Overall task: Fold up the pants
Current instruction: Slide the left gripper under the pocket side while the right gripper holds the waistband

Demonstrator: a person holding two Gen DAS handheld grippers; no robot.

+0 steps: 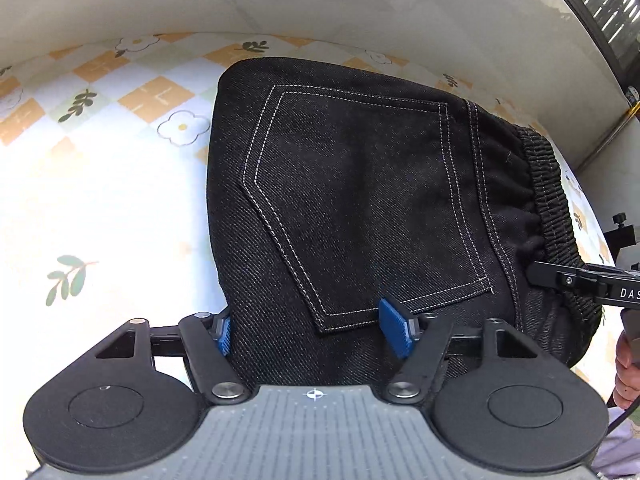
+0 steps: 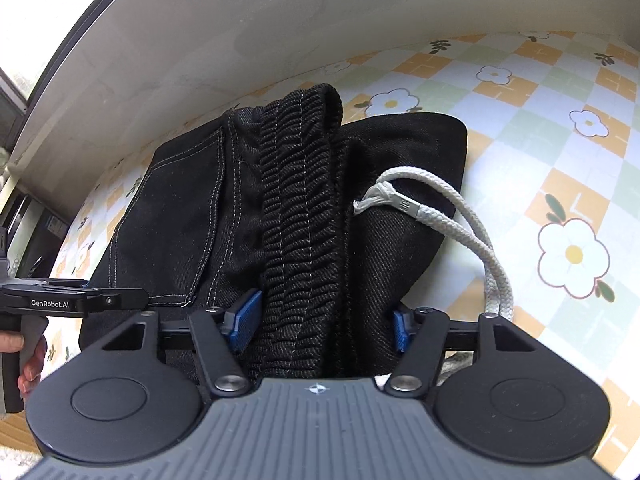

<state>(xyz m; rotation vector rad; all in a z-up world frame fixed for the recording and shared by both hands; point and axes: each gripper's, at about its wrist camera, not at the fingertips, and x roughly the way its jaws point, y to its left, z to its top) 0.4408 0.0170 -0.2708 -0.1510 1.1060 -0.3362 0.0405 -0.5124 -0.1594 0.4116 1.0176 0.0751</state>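
Folded black denim pants lie on a checked flower-print tablecloth, back pocket facing up. My left gripper stands open at their near edge. Its left blue pad sits at the fabric's side and its right pad rests over the cloth below the pocket. In the right wrist view the ribbed elastic waistband of the pants runs up between the blue pads of my right gripper. That gripper is open around the band. A white drawstring loops over the fabric to the right.
A pale wall rises just behind the table, with a dark window frame at top right. The other gripper's finger reaches the waistband, with a hand behind it. Bare tablecloth spreads right of the pants.
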